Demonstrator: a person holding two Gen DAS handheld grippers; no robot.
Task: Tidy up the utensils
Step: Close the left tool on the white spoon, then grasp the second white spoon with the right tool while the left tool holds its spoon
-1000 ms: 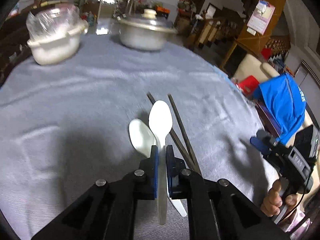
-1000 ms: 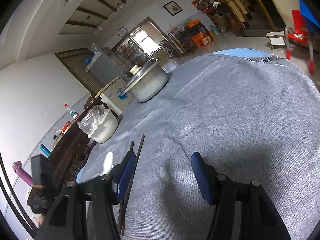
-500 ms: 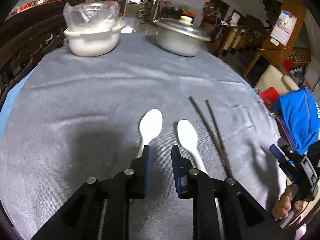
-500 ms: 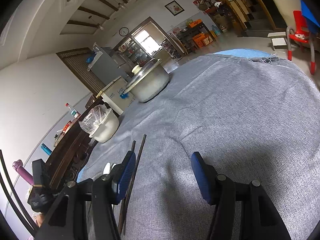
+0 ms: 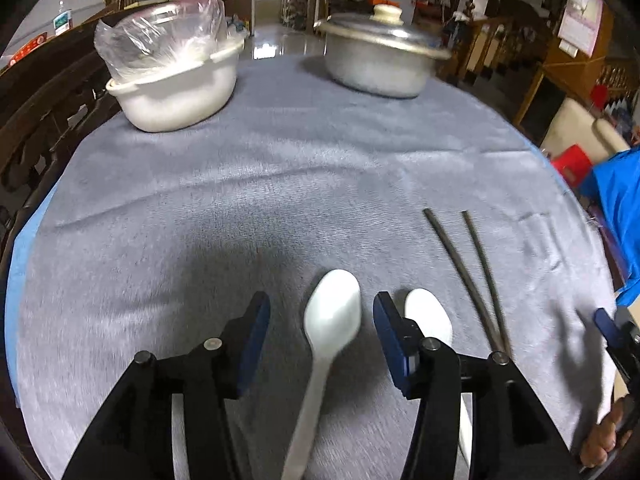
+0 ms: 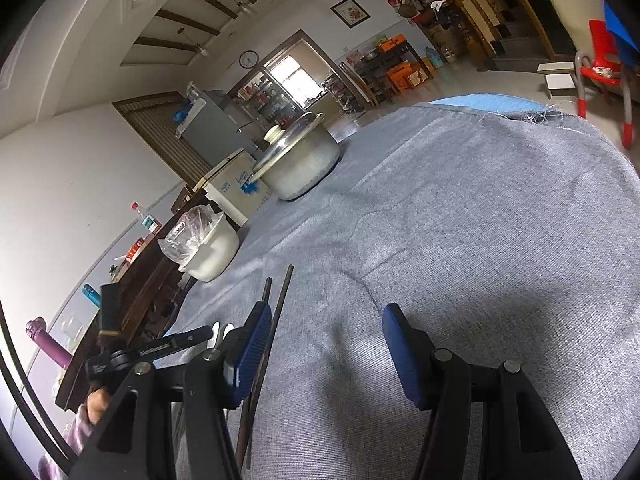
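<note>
Two big vessels stood at the far side of the counter (image 5: 320, 168), which wore a grey cloth: a lidded metal pot (image 5: 380, 60) and, to its left, a white bowl (image 5: 176, 92) with a plastic bag (image 5: 160, 36) in it. Nearer than the pot, off to the right, lay a pair of dark chopsticks (image 5: 472, 276), spread apart at the far ends and meeting at the near ends. Left of the chopsticks lay two white spoons side by side, bowls pointing toward the pot. The left tongs (image 5: 320, 332) were spread wide and gripped nothing, with the left spoon (image 5: 328, 328) lying on the cloth between their fingers. The right spoon (image 5: 430, 316) sat just outside the right finger, partly hidden by it. The right tongs (image 6: 326, 352) hung over bare cloth right of the chopsticks, equally wide apart and holding nothing.
</note>
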